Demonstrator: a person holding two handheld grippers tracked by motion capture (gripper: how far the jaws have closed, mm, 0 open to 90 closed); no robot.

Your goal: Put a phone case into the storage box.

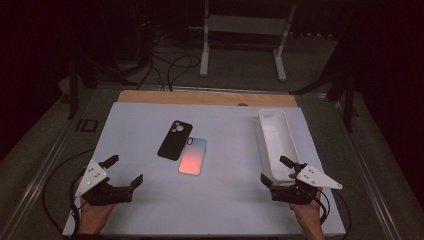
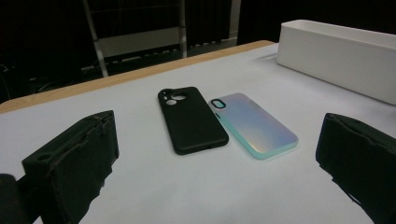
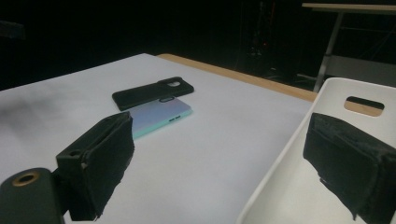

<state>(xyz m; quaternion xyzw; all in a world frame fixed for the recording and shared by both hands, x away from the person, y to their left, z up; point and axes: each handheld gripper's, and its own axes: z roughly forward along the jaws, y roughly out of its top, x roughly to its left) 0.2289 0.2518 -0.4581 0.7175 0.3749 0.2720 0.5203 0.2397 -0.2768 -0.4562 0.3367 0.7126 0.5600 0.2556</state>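
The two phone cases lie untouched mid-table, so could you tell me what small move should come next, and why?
Probably the left gripper should reach forward toward the black case. Both grippers are open and hold nothing, and this case lies flat next to the iridescent case, on the left gripper's side. The right gripper sits at the white bin.

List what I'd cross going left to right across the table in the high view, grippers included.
left gripper → black phone case → iridescent phone case → right gripper with its fingers open at the near end of the white tray.
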